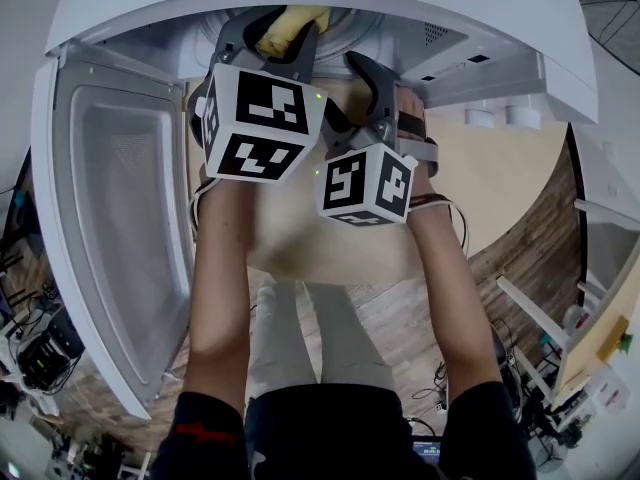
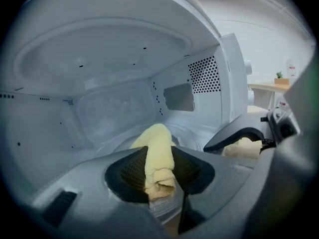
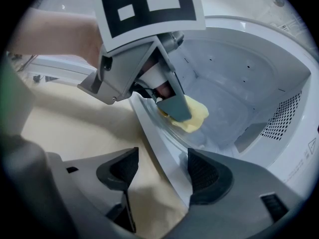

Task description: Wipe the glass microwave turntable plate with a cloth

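Two grippers reach into the open microwave (image 2: 99, 59). Our left gripper (image 1: 272, 36) has its fingers (image 2: 128, 169) pinching a rolled yellow cloth (image 2: 159, 158). The cloth pokes out past the fingertips, so we think the soft part meets the glass first, not the hard fingers. The glass plate (image 3: 172, 133) lies on the microwave floor, right under the cloth's tip. Our right gripper (image 3: 162, 171) has its fingers (image 3: 119, 169) spread wide and holds nothing. The microwave's front edge (image 3: 159, 151) runs between them; we cannot tell if they touch it. We think this gripper waits there to steady the plate while we wipe.
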Demonstrator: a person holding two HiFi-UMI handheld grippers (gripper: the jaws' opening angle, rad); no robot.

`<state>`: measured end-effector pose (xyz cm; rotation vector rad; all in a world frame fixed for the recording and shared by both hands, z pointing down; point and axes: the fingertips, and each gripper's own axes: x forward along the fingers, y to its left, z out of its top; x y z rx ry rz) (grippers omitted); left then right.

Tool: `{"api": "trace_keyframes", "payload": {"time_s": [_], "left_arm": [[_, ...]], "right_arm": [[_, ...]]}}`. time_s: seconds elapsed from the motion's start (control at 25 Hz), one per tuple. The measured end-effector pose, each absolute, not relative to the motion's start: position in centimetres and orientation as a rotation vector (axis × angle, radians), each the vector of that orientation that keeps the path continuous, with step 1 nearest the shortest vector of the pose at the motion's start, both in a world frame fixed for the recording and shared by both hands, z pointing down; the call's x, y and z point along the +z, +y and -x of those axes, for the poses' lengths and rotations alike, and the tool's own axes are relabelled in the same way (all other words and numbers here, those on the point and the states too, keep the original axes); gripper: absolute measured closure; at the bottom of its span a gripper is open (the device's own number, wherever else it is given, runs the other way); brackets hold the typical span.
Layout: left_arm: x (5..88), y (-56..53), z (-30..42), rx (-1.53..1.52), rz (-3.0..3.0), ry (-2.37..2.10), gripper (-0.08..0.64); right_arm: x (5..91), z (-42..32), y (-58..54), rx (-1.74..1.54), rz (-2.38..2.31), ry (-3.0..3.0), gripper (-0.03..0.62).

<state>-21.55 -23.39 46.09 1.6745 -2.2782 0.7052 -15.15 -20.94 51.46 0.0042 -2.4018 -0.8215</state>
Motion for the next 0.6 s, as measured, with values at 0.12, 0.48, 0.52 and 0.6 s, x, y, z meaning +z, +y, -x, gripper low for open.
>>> {"api": "trace_keyframes", "payload": {"time_s": [0.12,0.48,0.52,0.6], "left_arm": [[46.1,-23.6,21.1,0.734,-1.704,-2.26,0.433],[46.0,-24.5,19.1,0.765,-1.804,-2.199,0.433],[45.9,-24.5,19.1,0.762,-1.804,-2.199,0.433],[45.9,-24.5,19.2,0.761,-1.802,-2.201,0.433]], "right_arm": [[51.4,15.1,-21.0,-0.821,-0.006,-2.401,0.318],[51.4,15.2,-21.0,-0.822,-0.007,-2.402,0.318],[51.4,15.2,-21.0,-0.823,-0.007,-2.402,0.318],[51.4,15.2,-21.0,-0.823,-0.007,-2.402,0.318]]}}
